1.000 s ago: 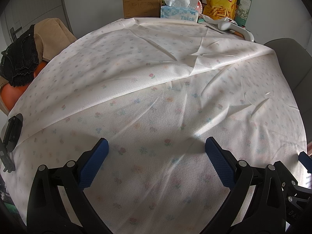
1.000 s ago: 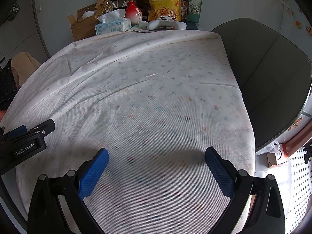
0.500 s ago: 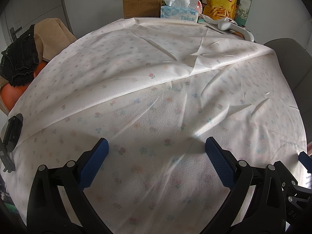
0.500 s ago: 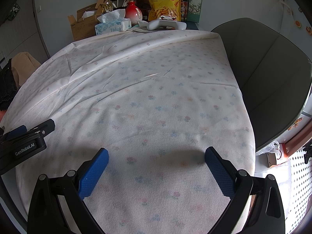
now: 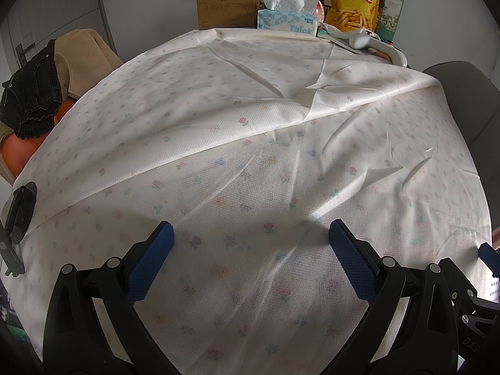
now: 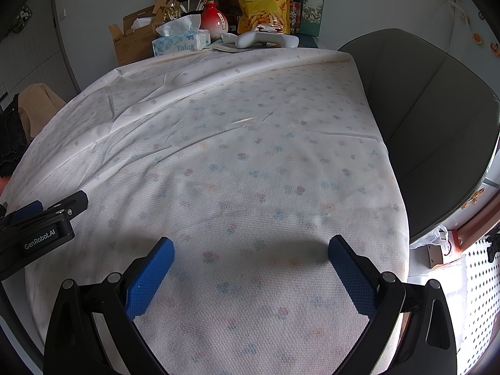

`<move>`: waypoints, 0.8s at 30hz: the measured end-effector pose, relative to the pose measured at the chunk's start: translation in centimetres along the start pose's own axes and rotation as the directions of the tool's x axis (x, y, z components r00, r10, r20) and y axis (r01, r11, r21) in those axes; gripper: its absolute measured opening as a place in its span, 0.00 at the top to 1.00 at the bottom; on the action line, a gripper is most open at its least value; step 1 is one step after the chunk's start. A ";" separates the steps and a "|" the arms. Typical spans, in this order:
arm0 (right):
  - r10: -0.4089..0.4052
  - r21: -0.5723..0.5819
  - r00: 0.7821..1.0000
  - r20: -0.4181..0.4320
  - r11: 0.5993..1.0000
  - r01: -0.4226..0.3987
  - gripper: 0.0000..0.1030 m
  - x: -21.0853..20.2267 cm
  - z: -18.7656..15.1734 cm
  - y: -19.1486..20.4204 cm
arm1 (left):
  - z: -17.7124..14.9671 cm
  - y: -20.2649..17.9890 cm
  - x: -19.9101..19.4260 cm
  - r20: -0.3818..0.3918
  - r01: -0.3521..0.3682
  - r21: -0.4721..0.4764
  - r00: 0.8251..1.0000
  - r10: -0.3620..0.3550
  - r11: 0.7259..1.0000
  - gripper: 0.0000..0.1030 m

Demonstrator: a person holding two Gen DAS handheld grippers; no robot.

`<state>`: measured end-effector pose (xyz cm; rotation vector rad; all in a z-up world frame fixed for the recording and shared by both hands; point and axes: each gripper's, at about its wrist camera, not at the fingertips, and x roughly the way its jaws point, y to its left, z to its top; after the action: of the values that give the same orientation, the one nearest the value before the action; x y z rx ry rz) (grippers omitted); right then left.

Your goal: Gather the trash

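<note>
My left gripper [image 5: 250, 234] hovers open over the near part of a table covered by a white flowered cloth [image 5: 250, 143], nothing between its blue pads. My right gripper [image 6: 250, 250] is open too, above the cloth [image 6: 237, 162] near the table's front right. The left gripper's black body [image 6: 40, 228] shows at the left edge of the right wrist view. No loose trash lies on the cloth. At the far end stand a cardboard box [image 5: 223, 9], a tissue box [image 5: 287, 20], a yellow snack bag [image 5: 354, 0] and a white handheld device [image 5: 378, 47].
A grey chair [image 6: 428, 118] stands at the table's right side. A chair with a tan cover and dark clothing [image 5: 34, 93] stands at the left. A red vase [image 6: 212, 22] and a green carton [image 6: 314, 0] are at the back. A plastic bag [image 6: 437, 237] lies on the floor at right.
</note>
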<state>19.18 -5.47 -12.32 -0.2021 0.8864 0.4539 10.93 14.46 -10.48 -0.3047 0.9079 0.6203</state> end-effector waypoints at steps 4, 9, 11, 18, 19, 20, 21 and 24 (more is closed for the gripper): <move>0.000 0.000 1.000 0.000 1.000 0.000 0.06 0.0 0.2 -0.1 | 0.0 0.0 0.0 0.000 0.000 0.000 1.000 0.000 1.000 0.04; 0.000 0.000 1.000 0.000 1.000 0.000 0.06 0.0 0.1 -0.1 | 0.0 0.0 0.0 0.000 0.000 0.000 1.000 0.000 1.000 0.04; 0.000 0.000 1.000 0.000 1.000 0.000 0.06 0.0 0.1 -0.1 | 0.0 0.0 0.0 0.000 0.000 0.000 1.000 0.000 1.000 0.04; 0.000 0.000 1.000 0.000 1.000 0.000 0.06 0.0 0.1 -0.1 | 0.0 0.0 0.0 0.000 0.000 0.000 1.000 0.000 1.000 0.04; 0.000 0.000 1.000 0.000 1.000 0.000 0.06 0.0 0.1 -0.1 | 0.0 0.0 0.0 0.000 0.000 0.000 1.000 0.000 1.000 0.04; 0.000 0.000 1.000 0.000 1.000 0.000 0.06 0.0 0.1 -0.1 | 0.0 0.0 0.0 0.000 0.000 0.000 1.000 0.000 1.000 0.04; 0.000 0.000 1.000 0.000 1.000 0.000 0.06 0.0 0.1 -0.1 | 0.0 0.0 0.0 0.000 0.000 0.000 1.000 0.000 1.000 0.04; 0.000 0.000 1.000 0.000 1.000 0.000 0.06 0.0 0.0 0.0 | 0.0 0.0 0.0 0.000 0.000 0.000 1.000 0.000 1.000 0.04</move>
<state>19.21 -5.49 -12.30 -0.2018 0.8866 0.4541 10.89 14.48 -10.49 -0.3047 0.9079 0.6202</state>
